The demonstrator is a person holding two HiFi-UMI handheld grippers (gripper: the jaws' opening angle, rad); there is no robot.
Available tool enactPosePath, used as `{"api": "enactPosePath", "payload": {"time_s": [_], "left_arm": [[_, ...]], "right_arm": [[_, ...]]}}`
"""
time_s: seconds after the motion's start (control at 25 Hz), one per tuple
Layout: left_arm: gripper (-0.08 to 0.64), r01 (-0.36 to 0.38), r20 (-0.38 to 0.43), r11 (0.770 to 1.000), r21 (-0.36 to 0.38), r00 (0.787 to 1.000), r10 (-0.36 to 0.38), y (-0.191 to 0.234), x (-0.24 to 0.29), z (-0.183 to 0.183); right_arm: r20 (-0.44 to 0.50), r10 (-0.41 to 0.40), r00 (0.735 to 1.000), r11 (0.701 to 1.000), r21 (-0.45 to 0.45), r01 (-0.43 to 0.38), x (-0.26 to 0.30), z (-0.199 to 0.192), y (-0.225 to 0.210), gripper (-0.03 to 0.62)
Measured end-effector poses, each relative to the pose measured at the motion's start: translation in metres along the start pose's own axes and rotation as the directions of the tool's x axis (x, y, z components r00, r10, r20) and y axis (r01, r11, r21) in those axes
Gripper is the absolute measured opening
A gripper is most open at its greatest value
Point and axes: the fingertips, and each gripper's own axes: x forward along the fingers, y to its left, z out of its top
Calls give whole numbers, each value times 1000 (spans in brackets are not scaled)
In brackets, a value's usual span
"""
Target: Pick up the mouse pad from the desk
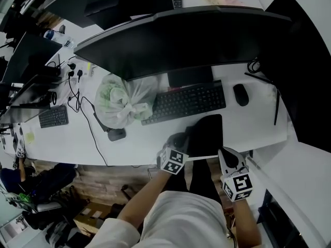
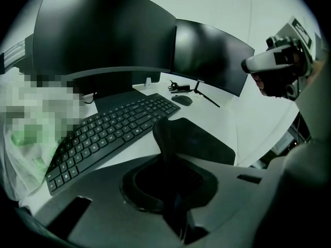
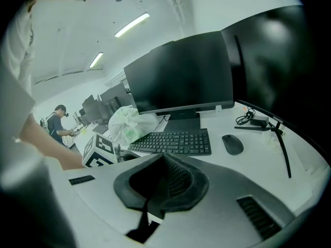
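The black mouse pad (image 1: 209,130) lies on the white desk (image 1: 150,138) in front of the keyboard, near the front edge. My left gripper (image 1: 186,141) is at the pad's near left corner and is shut on it. In the left gripper view that corner of the mouse pad (image 2: 199,141) curls up off the desk and runs into the closed jaws of the left gripper (image 2: 169,156). My right gripper (image 1: 225,154) hovers just off the desk's front edge, right of the pad. In the right gripper view the right gripper (image 3: 163,163) is shut with nothing in it.
A black keyboard (image 1: 189,101) sits behind the pad, with a black mouse (image 1: 240,94) to its right. A plastic bag (image 1: 121,102) lies left of the keyboard. A wide curved monitor (image 1: 181,35) stands at the back. Cables (image 1: 77,99) trail at the left.
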Motion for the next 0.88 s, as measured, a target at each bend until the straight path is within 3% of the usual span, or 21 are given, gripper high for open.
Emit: {"api": "enactPosePath", "payload": {"time_s": [0.28,0.52,0.88], "left_arm": [[44,29,45,1000,9,999,-29,-1,-27,16],[44,63,72,996,59,995,-67,-4,-54,28],[44,69,133,992,106,988,-83,1,-110,44]], "right_arm": [[45,-22,999,1000,-16,23,-17,12,15,12],[90,-55,994,998,-35,58,-34,27,28,12],[155,-76,985,993,-80,89,-55,50,72,12]]}}
